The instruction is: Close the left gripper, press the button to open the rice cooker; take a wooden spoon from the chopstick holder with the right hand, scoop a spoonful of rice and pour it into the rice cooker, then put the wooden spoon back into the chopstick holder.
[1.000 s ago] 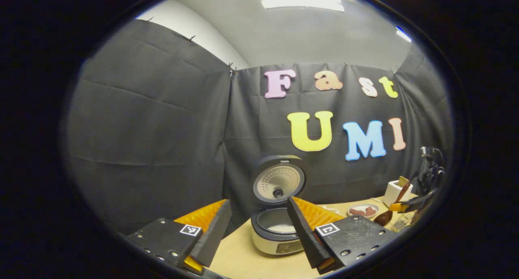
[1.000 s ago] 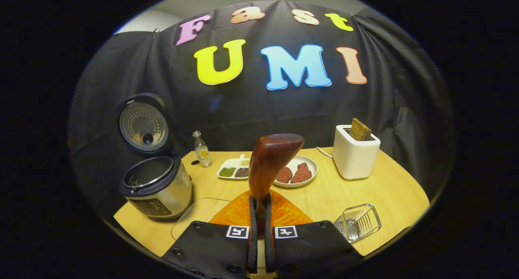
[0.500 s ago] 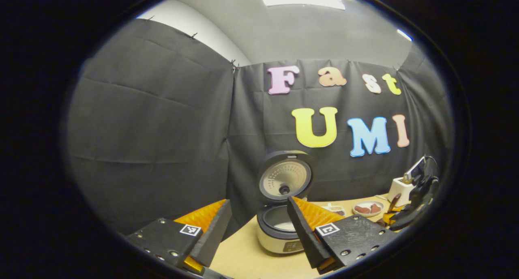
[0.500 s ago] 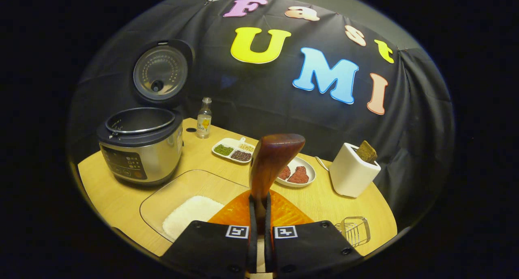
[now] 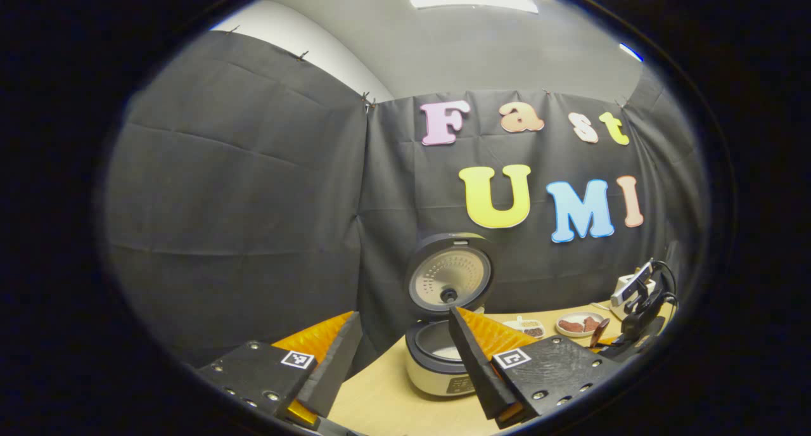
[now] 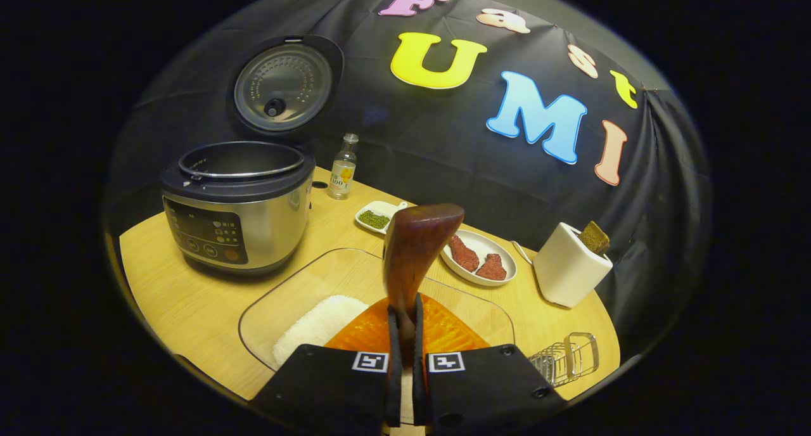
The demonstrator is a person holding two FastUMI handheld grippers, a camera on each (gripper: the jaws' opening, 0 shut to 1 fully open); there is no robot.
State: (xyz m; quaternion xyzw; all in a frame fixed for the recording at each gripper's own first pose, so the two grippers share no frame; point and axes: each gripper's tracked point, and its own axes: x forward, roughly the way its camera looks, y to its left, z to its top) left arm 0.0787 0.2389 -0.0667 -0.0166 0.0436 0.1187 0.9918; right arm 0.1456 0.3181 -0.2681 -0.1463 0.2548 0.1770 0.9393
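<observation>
The rice cooker [image 6: 237, 208] stands on the left of the table with its lid [image 6: 282, 87] raised and its pot showing. My right gripper [image 6: 405, 306] is shut on the handle of a dark wooden spoon [image 6: 415, 249], whose bowl points up and forward. Just below it lies a clear glass dish [image 6: 355, 277] with a heap of white rice [image 6: 317, 322] at its near left. In the left gripper view my left gripper [image 5: 403, 314] hangs open and holds nothing, short of the open rice cooker [image 5: 437, 360]. The right gripper [image 5: 637, 325] with the spoon [image 5: 599, 333] appears far right.
Behind the dish are a small bottle [image 6: 342, 166], a divided tray of beans [image 6: 379, 215] and a plate with meat pieces [image 6: 479, 265]. A white container [image 6: 570, 271] stands at the right, and a wire holder [image 6: 567, 357] lies at the near right corner of the table [image 6: 177, 296].
My right gripper has carried the spoon left and lower, over the glass dish and nearer the cooker. The left gripper has stayed open and drifted slightly.
</observation>
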